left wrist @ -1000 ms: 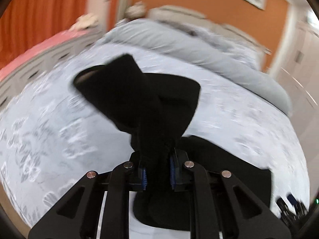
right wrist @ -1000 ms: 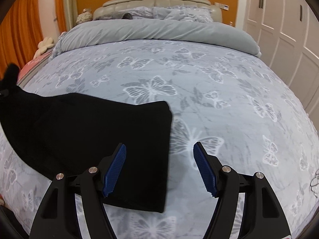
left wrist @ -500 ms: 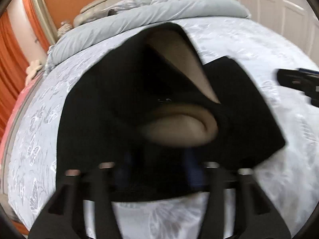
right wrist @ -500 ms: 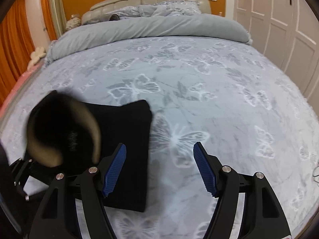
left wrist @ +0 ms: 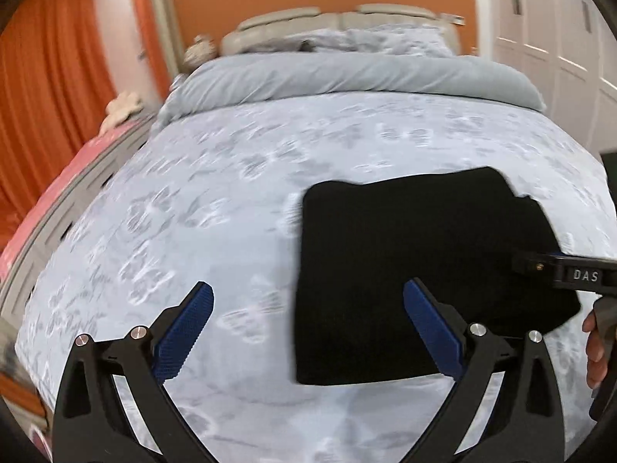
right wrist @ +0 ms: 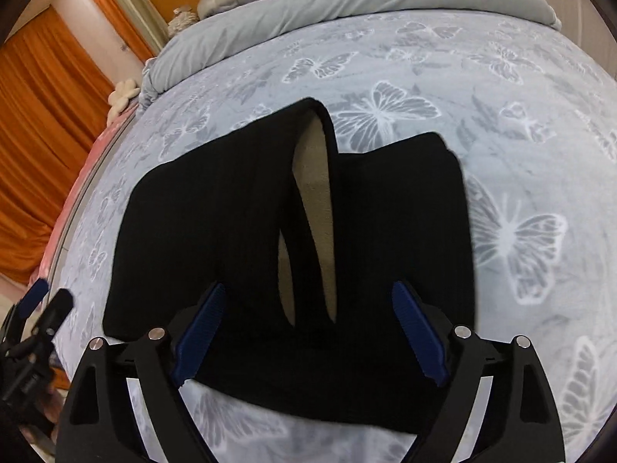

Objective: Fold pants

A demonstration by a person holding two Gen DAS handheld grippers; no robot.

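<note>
The black pants lie folded into a compact block on the butterfly-print bed cover. In the right wrist view the pants show a raised fold with a tan lining in the middle. My left gripper is open and empty, just left of the pants' near edge. My right gripper is open, its blue pads spread over the near edge of the pants. It also shows in the left wrist view at the pants' right side.
A rolled grey duvet and pillows lie at the head of the bed. Orange curtains hang at the left, white wardrobe doors stand at the right. A pink surface runs along the bed's left edge.
My left gripper let go of the pants and drew back to the left, now open. The pants dropped folded onto the bed. My right gripper moved left over them.
</note>
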